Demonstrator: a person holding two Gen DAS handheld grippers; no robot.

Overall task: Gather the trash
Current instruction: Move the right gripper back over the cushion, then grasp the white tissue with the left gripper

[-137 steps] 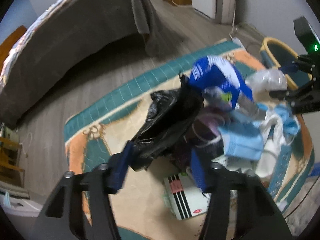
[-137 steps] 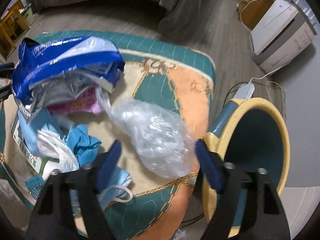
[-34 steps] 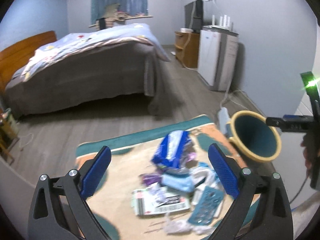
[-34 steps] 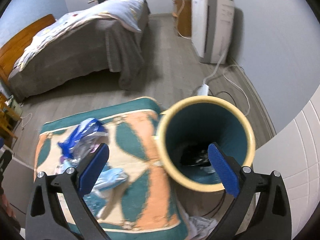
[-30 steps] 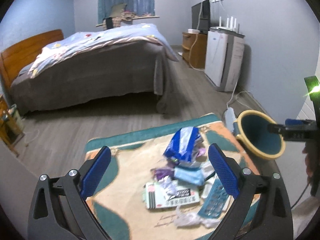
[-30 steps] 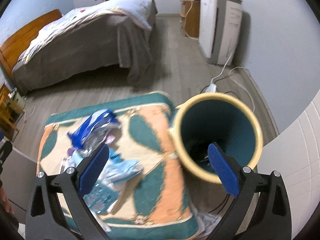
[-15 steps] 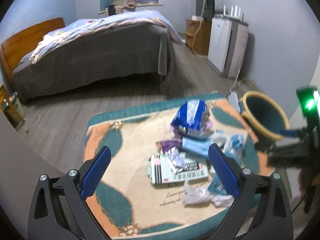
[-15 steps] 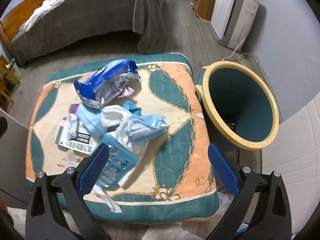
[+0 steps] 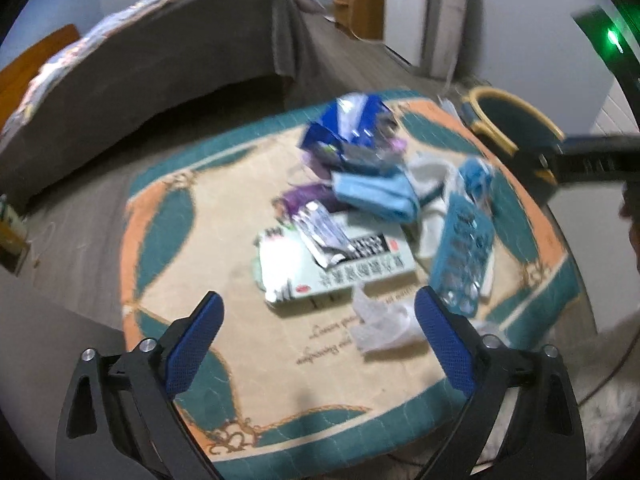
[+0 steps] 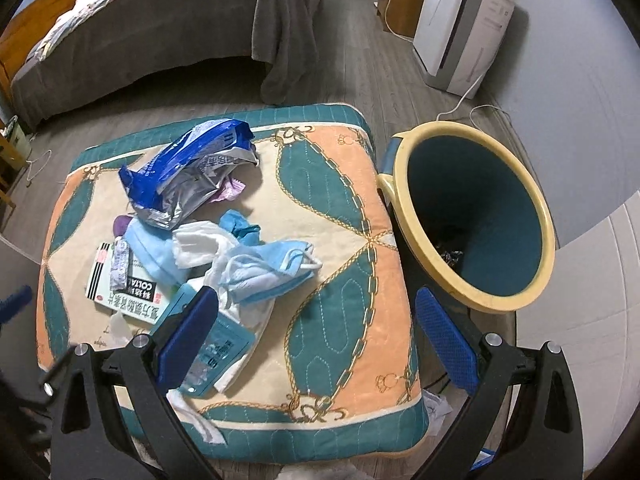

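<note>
Left jaws: the left gripper (image 9: 318,334) hangs spread wide and empty above the near half of the cushion (image 10: 344,216), over the crumpled white tissue (image 9: 382,326).
Right jaws: the right gripper (image 10: 314,330) is spread wide too, holding nothing, above the cushion's near edge, closer to the bin (image 10: 474,216) than the left one.
Trash: it lies in a loose heap on the cushion's left and middle; a teal blister sheet (image 10: 212,350) nearest the right jaws, pale blue face masks (image 10: 272,266) just beyond it, a white printed box (image 10: 128,294) under the heap's left side, a blue foil bag (image 10: 188,166) at the far side.
Bin: it stands just beside the cushion's right edge, mouth tilted towards the camera, some dark scraps at its bottom.
Step in hand: probably choosing the next piece to pick.
Doing it well: take one soft item at a time; the masks sit highest and closest to the bin, so they suit the right jaws. Close on the bunched middle rather than a loop, or neighbours may drag along.
Risk: the flat box and blister sheet give little edge to pinch; lift them by a raised corner.
Left view: blurred, fine detail uncertain.
</note>
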